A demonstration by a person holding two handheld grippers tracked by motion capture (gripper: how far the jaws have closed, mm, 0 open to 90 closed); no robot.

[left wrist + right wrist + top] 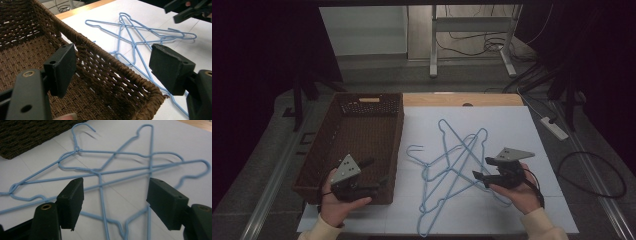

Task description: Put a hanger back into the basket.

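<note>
A loose heap of light-blue wire hangers (pixel 452 165) lies crossed on a white sheet (pixel 512 125); the hangers (pixel 100 173) spread out below my right gripper. A brown woven basket (pixel 399 135) stands left of them. My left gripper (pixel 374 174) hangs open at the basket's near right corner, and its jaws (pixel 115 67) straddle the basket rim (pixel 112 62) without touching it. My right gripper (pixel 482 168) hovers open over the heap's right side, and nothing sits between its jaws (pixel 115 200). The right gripper (pixel 185 10) also appears far off in the left gripper view.
The basket (pixel 25 135) looks empty inside. A strip of wooden tabletop (pixel 462 100) shows behind the sheet. A white power strip (pixel 554 127) and cables lie on the floor to the right, and a metal table frame (pixel 434 45) stands beyond.
</note>
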